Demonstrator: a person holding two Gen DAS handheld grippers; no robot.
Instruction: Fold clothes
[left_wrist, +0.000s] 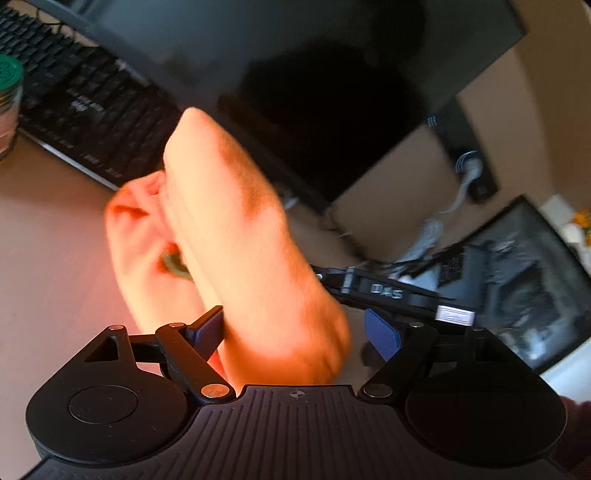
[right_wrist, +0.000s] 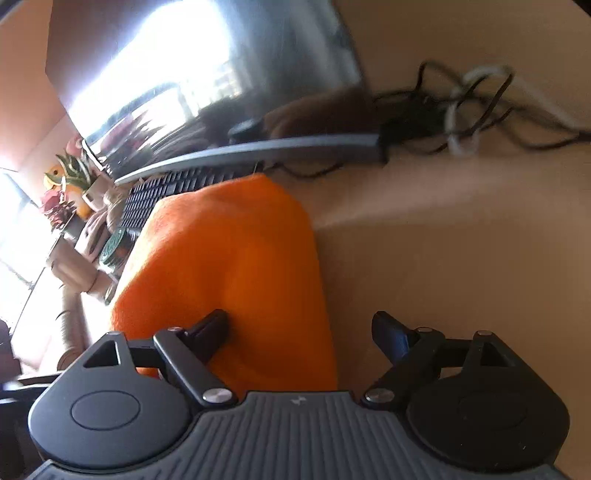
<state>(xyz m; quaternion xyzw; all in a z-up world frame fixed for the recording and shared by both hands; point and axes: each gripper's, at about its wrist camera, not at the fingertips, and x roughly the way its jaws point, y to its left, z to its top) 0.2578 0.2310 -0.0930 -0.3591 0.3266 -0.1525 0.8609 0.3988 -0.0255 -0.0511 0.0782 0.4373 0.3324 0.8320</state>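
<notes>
left gripper (left_wrist: 301, 332): jaws spread wide, holding nothing; orange cloth (left_wrist: 236, 236) bulges between the fingers, touching the left finger pad (left_wrist: 207, 328), right pad apart from it.
right gripper (right_wrist: 306, 332): also wide, nothing held; left finger presses against the cloth (right_wrist: 229, 266), right finger over bare desk (right_wrist: 443, 240).
cloth position: bunched in a long roll on the desk, running away from both cameras toward the keyboard (left_wrist: 85, 110) and monitor (left_wrist: 295, 74); looks folded over, edges not visible.
blur: left view smeared, details unsure.
step, my guess: regrasp for the next fold.
doing it well: centre the near edge between the fingers, take all layers in one pinch, close both grippers level, lift low, keep clear of keyboard and jar (left_wrist: 9, 96).
</notes>
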